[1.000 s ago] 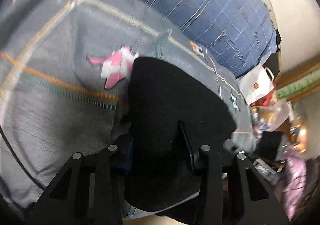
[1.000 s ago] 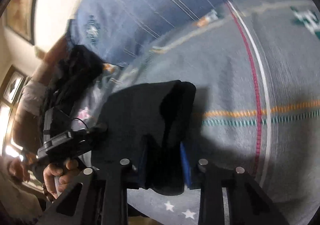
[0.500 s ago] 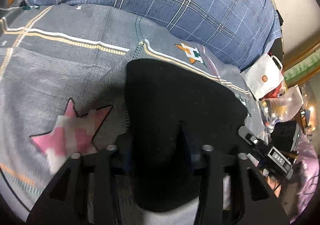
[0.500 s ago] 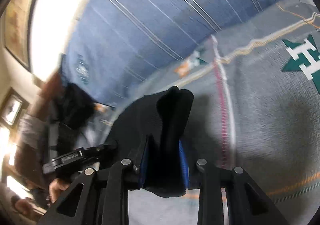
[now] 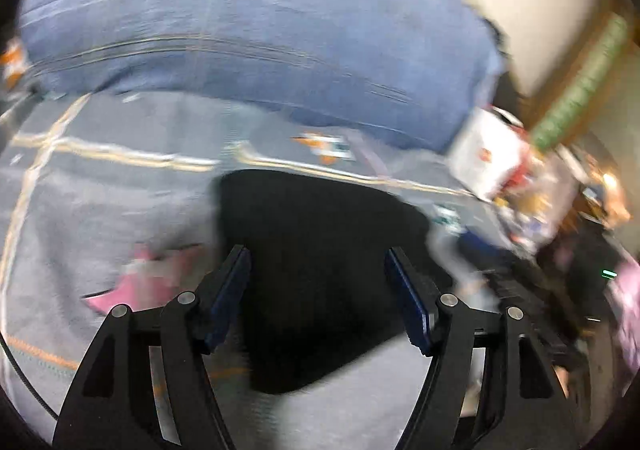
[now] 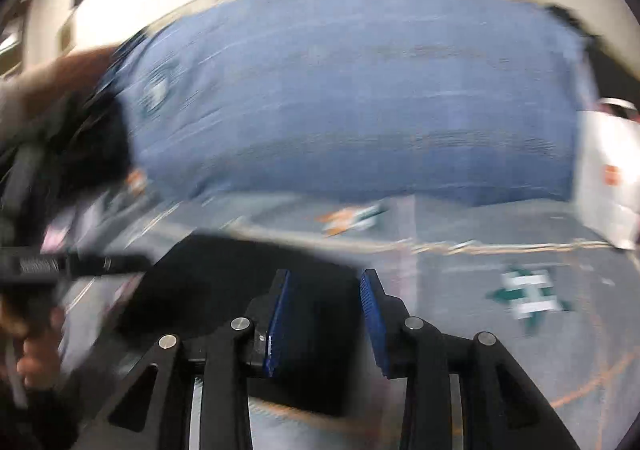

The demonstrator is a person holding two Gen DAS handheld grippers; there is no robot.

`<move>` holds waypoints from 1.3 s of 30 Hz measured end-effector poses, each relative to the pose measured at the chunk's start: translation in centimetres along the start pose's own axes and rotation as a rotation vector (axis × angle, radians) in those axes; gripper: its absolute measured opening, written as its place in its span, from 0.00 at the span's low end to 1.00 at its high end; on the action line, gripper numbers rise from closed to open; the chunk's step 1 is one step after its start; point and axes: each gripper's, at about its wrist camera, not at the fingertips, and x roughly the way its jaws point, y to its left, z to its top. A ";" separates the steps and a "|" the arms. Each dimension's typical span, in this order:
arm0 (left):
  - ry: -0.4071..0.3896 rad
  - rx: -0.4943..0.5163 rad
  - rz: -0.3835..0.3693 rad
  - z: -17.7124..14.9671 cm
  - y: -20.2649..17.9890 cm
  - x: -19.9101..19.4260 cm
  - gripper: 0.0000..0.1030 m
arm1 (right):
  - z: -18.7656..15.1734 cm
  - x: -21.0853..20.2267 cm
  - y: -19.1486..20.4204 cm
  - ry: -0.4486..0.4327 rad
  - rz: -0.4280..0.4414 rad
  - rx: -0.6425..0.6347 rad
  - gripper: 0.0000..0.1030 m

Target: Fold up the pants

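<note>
The black pants are seen lying as a folded dark slab on the grey patterned bedspread, near the blue checked pillow at the far side. The step in hand is judged to be the letting go after a fold: the left tool is spread wide, its jaws having just been opening, with the cloth lying between the pads but not pressed. The right tool has just been opening too — its blue pads stand apart around dark fabric, though whether they touch it cannot be told. Next, both tools would need to be drawn clear without dragging the fold open. Both views are badly smeared by motion; the pants' near edge is hidden behind the tools, and the clutter at the right — a white bag among it — is hardly readable.
</note>
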 end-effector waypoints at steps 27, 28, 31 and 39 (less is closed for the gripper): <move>0.055 -0.129 -0.028 2.6 3.2 6.1 0.67 | 0.2 8.1 -1.4 0.140 -0.014 0.046 0.36; 0.048 -0.128 -0.024 2.6 3.1 6.1 0.67 | 0.1 8.1 -1.4 0.135 -0.013 0.045 0.36; 0.030 -0.155 -0.035 2.4 3.4 5.9 0.68 | -0.3 8.1 -0.8 0.115 -0.020 0.029 0.38; -0.046 -0.217 -0.081 2.0 4.2 5.3 0.70 | -0.1 6.6 -0.2 0.066 -0.037 -0.004 0.38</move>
